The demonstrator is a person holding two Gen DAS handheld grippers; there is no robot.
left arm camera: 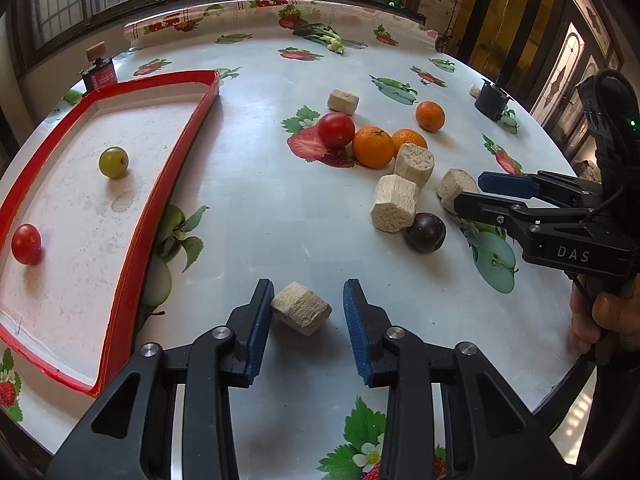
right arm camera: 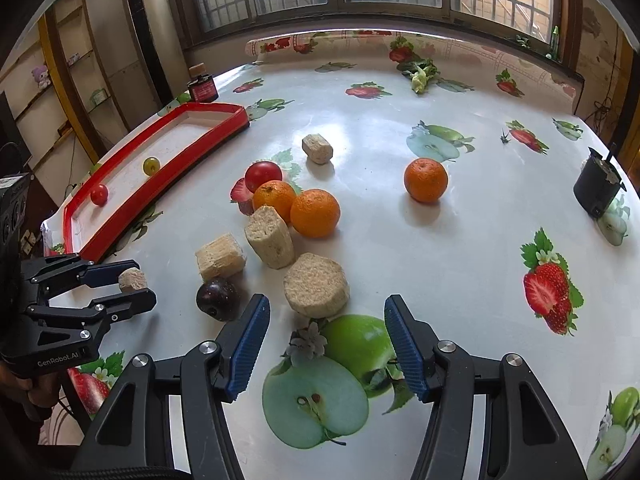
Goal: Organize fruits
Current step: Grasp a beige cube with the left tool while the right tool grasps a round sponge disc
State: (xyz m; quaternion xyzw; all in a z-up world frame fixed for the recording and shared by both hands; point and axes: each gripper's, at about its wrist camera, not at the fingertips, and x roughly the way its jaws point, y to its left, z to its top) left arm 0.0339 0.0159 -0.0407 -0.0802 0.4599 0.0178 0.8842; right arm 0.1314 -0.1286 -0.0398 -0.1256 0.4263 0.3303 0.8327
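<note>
Reaching low over the fruit-print tablecloth (left arm camera: 280, 220), the left gripper (left arm camera: 308, 292) is straddling a pale fibrous block (left arm camera: 302, 308) at the bottom centre of its view. Its jaws are standing released: the pad on the picture's left (left arm camera: 260, 320) is touching the block, while a narrow gap is showing before the other pad (left arm camera: 358, 320). No fruit is lying between these jaws. The nearest fruit, a dark plum (left arm camera: 426, 232), is sitting up and to the right of the claw, near but apart from it. Further up the frame a red tomato (left arm camera: 336, 130) and two oranges (left arm camera: 374, 147) are clustering together, touching, with a third orange (left arm camera: 430, 116) lying apart to the upper right. At left, the red-rimmed tray (left arm camera: 132, 248) is holding a green fruit (left arm camera: 114, 162) and a small red tomato (left arm camera: 26, 244), well apart from each other.

The right gripper (right arm camera: 328, 300) is also standing released with nothing between its pads. A round fibrous block (right arm camera: 316, 284) is lying just beyond its fingertips, and the plum (right arm camera: 218, 298) is sitting just left of the left fingertip.
</note>
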